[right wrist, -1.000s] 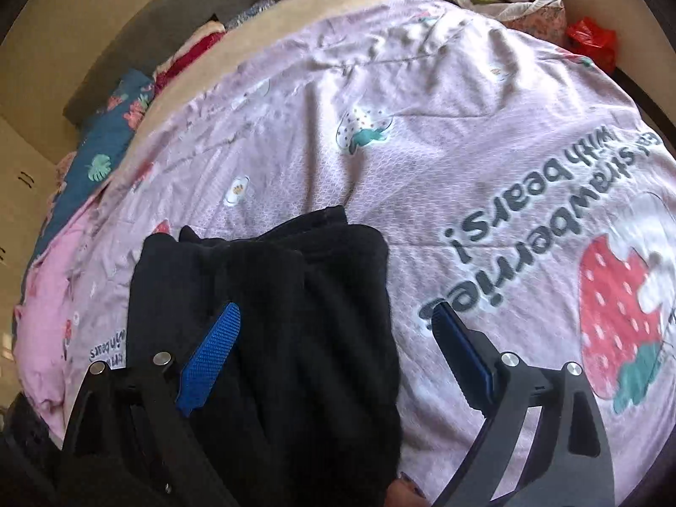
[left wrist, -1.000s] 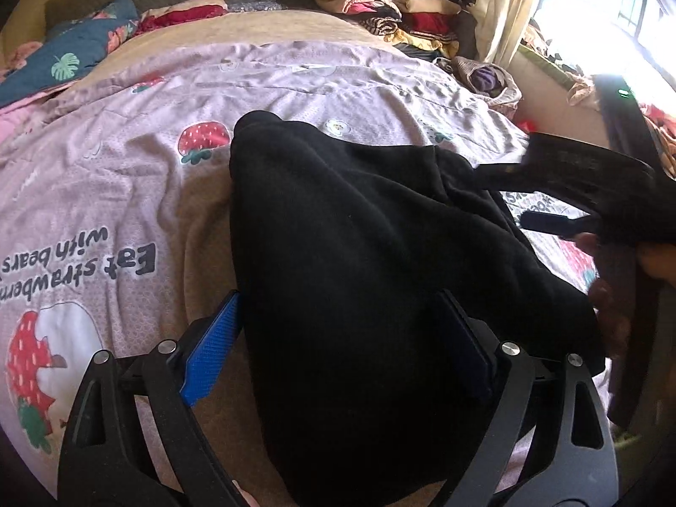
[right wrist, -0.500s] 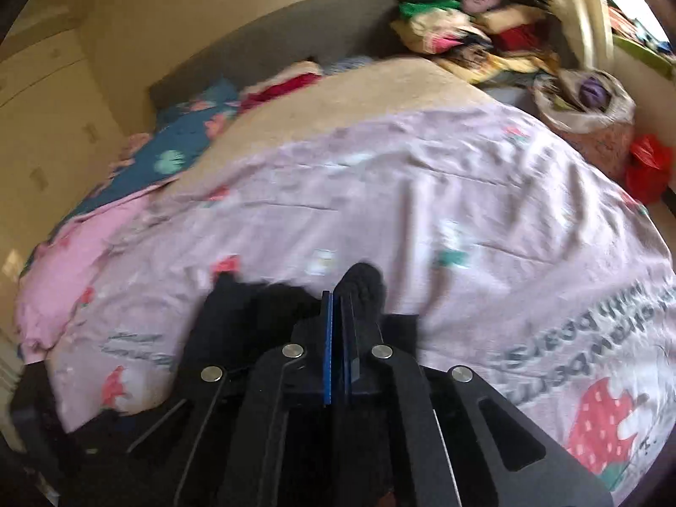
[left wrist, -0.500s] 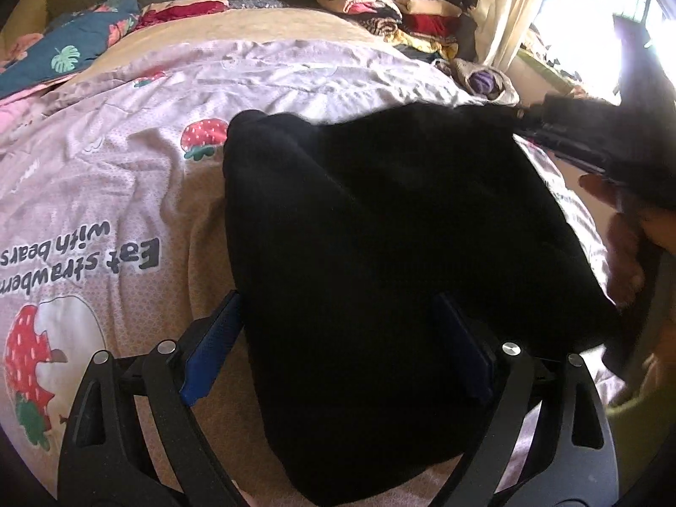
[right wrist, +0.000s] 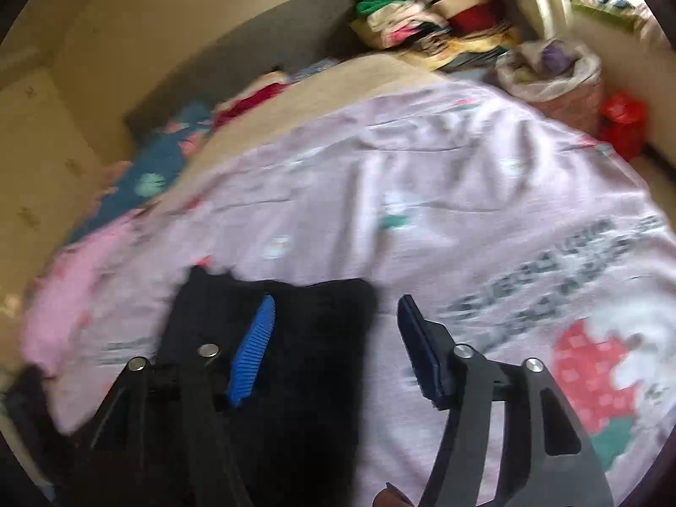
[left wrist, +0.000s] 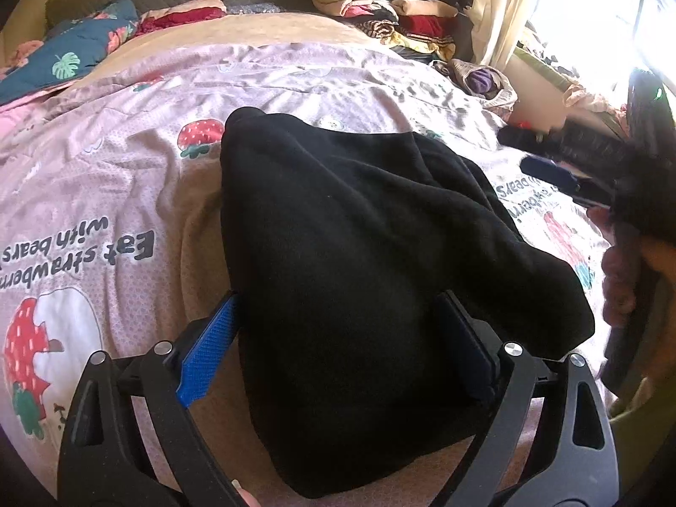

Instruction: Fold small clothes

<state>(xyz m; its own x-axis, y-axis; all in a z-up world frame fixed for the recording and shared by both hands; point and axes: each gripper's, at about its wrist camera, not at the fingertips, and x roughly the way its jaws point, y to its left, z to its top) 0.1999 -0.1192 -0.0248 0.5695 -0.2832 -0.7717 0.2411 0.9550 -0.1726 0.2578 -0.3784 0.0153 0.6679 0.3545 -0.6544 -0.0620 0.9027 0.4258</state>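
Left tongs (left wrist: 338, 338) spread wide, pads on either side of the black garment (left wrist: 359, 262) but not pinching it; cloth bulging up between them and running on ahead across the pink sheet (left wrist: 105, 177). Left of these tongs, a strawberry print and upside-down lettering on the sheet. Far ahead to the left, a blue leaf-print pillow (left wrist: 72, 63). Far ahead, slightly right, a pile of folded clothes (left wrist: 380, 4). Ahead to the right, an open bag (left wrist: 486, 84) holding bunched cloth, a purple piece on top.

Right tongs (right wrist: 336, 346) about half open, having just been opening, gripping nothing. Garment (right wrist: 274, 338) lying under and behind the left pad, its right edge falling in the gap; bare sheet (right wrist: 422, 169) under the right pad. View blurred. Ahead and right of these tongs, the same bag (right wrist: 553, 76) with the purple piece inside, a red bag (right wrist: 625, 122) just beside it; contents of that one not clear. From the left camera, right tongs (left wrist: 566, 177) off to the right, above the sheet and clear of the garment, a hand (left wrist: 621, 279) on the handle.
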